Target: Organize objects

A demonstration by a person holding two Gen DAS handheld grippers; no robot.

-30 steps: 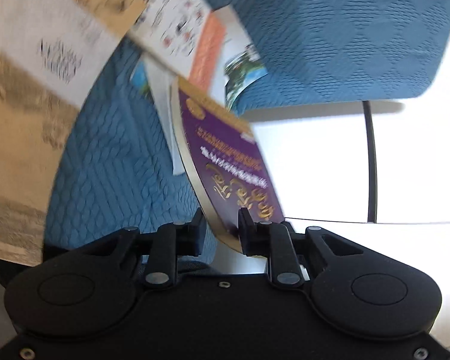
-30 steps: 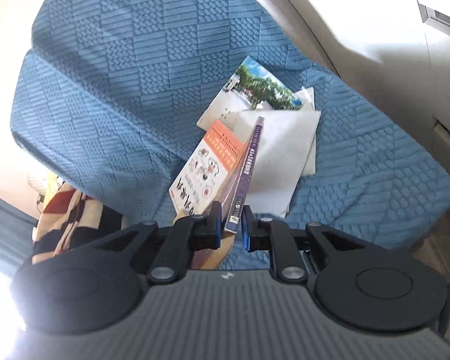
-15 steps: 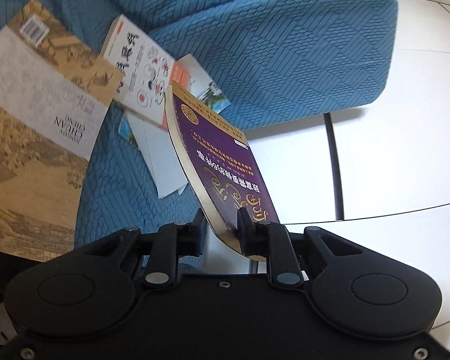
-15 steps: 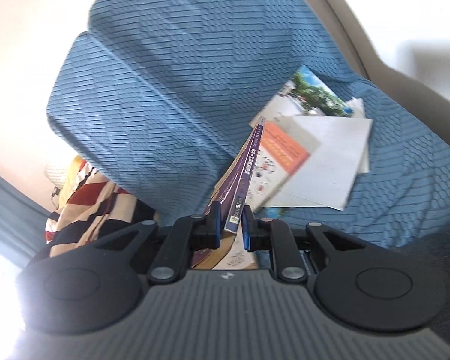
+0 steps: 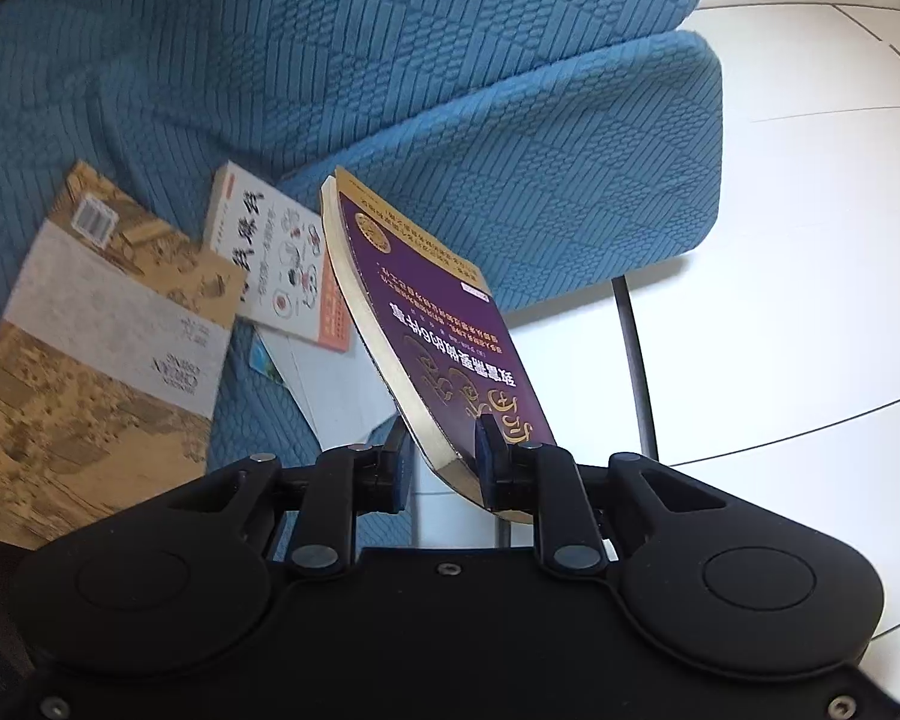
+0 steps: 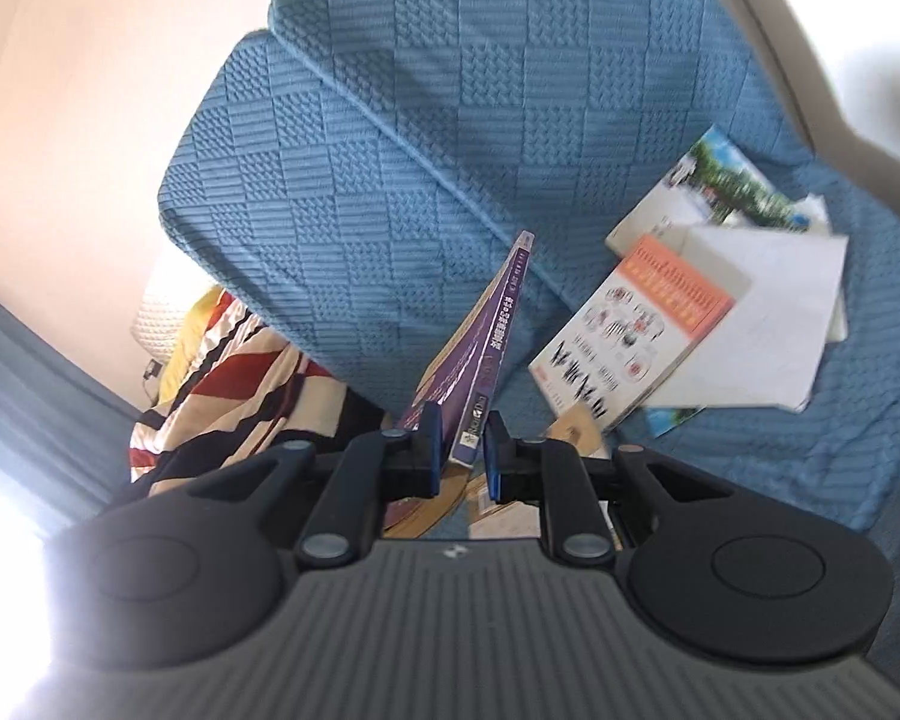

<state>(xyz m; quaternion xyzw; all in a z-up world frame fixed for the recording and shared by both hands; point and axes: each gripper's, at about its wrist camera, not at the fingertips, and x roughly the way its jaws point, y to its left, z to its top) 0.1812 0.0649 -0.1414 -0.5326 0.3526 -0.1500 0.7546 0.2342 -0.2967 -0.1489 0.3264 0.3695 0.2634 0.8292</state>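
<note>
The purple book point(image 5: 444, 336) is held in the air above the blue sofa point(image 5: 510, 120), clamped at opposite ends by the left gripper point(image 5: 444, 459) and right gripper point(image 6: 463, 450). Its long axis runs from one gripper's fingers to the other's. The loose books point(image 5: 90, 348) lie below.

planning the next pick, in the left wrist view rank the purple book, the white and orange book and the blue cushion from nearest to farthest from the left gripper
1. purple book: clamped in the left gripper.
2. white and orange book: lying on the blue cover, left of the purple one.
3. blue cushion: behind both, upper right.
</note>
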